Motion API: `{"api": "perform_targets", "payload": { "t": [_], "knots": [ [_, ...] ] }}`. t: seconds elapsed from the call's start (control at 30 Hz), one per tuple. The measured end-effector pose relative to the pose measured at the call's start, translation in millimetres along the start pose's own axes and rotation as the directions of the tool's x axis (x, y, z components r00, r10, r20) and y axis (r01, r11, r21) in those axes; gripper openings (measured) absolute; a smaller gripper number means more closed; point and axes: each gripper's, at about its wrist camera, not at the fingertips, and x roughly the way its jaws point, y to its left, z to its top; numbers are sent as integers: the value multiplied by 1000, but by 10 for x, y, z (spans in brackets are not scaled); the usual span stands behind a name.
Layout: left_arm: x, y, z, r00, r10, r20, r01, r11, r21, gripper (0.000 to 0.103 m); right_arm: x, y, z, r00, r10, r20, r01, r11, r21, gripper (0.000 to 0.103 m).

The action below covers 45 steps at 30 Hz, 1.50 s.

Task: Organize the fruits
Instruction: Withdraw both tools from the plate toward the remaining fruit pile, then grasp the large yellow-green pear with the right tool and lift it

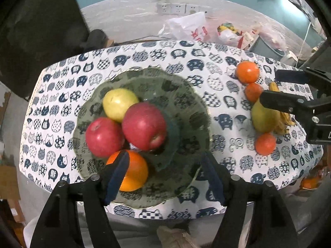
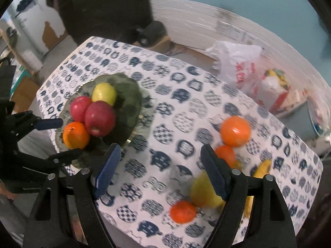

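Note:
A green glass plate (image 1: 186, 107) (image 2: 128, 95) holds two red apples (image 1: 143, 126) (image 2: 99, 117), a yellow pear (image 1: 119, 103) (image 2: 103, 93) and an orange (image 1: 134, 171) (image 2: 75, 135). My left gripper (image 1: 165, 177) (image 2: 60, 136) is open and empty over the plate's near edge. On the cloth to the right lie a big orange (image 1: 247, 71) (image 2: 234, 131), two smaller oranges (image 1: 265, 144) (image 2: 183, 211), a yellow-green pear (image 1: 261, 117) (image 2: 201, 194) and bananas (image 1: 282, 122) (image 2: 262, 168). My right gripper (image 2: 159, 173) (image 1: 271, 88) is open and empty above them.
The table has a white cloth with a blue cat pattern (image 1: 206, 62) (image 2: 165, 107). Plastic bags (image 1: 186, 28) (image 2: 238, 62) lie on the floor behind it, by a white wall. A dark cabinet (image 1: 37, 31) stands at the left.

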Motion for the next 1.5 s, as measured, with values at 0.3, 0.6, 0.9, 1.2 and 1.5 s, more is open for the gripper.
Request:
{"api": "perform_targets", "payload": {
  "t": [0.3,0.6,0.9,1.2,1.5],
  "knots": [
    [-29,-425,128,1000,-7,23,4,996,88,80,-3,-457,-294,997,-56,-51,60,995,77,82],
    [80,-740,260,1000,-18,23,14,988,153,80,227,-711,-553,991,-71,-117,84,990,113,82],
    [261,-929,356,1000,-20,3,19,981,192,80,473,-777,-658,985,-87,-152,103,990,98,82],
    [385,-1006,409,999,-35,-27,39,981,191,80,709,-701,-693,979,-109,-170,116,993,29,77],
    [442,-1077,427,998,-40,-45,48,977,205,80,774,-537,-739,976,-153,-152,150,988,-36,69]
  ]
}}
